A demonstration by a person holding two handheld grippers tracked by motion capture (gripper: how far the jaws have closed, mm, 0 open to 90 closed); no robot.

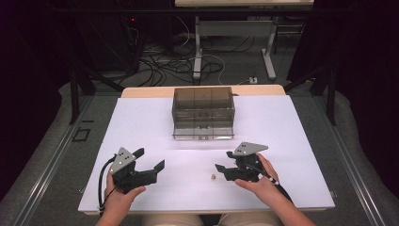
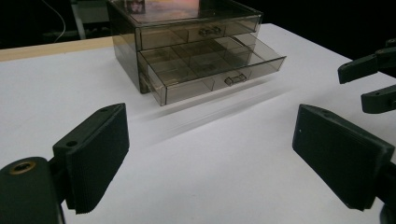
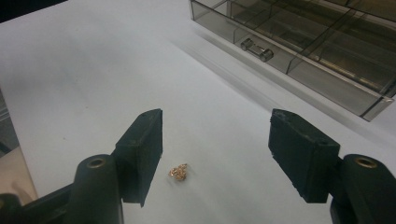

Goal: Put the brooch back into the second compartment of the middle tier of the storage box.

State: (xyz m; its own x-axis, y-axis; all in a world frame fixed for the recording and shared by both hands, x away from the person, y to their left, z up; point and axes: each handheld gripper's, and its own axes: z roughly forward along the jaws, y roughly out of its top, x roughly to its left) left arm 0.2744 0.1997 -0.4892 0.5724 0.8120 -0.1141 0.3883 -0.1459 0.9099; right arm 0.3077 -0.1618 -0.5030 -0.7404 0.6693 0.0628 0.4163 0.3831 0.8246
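Surface (image 1: 141, 127): flat matte white sheet, bare for working.
Drawer box (image 1: 203, 112): smoky clear plastic, squared; lower drawer (image 2: 212, 65) pulled out, likely to take the trinket.
Left hand-held gripper (image 1: 149, 161): black ribbed pads, jaws wide apart, empty, parked aside.
Right hand-held gripper (image 3: 215, 154): jaws apart, straddling the trinket without touching it.
Trinket (image 3: 178, 172): tiny gold tangle, lying on the surface well before the box.

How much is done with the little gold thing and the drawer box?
Done: a drawer of the box is already pulled open. Now: the right claw is open around the little gold thing on the table, not gripping it. Left: picking it up, probably for the drawer.
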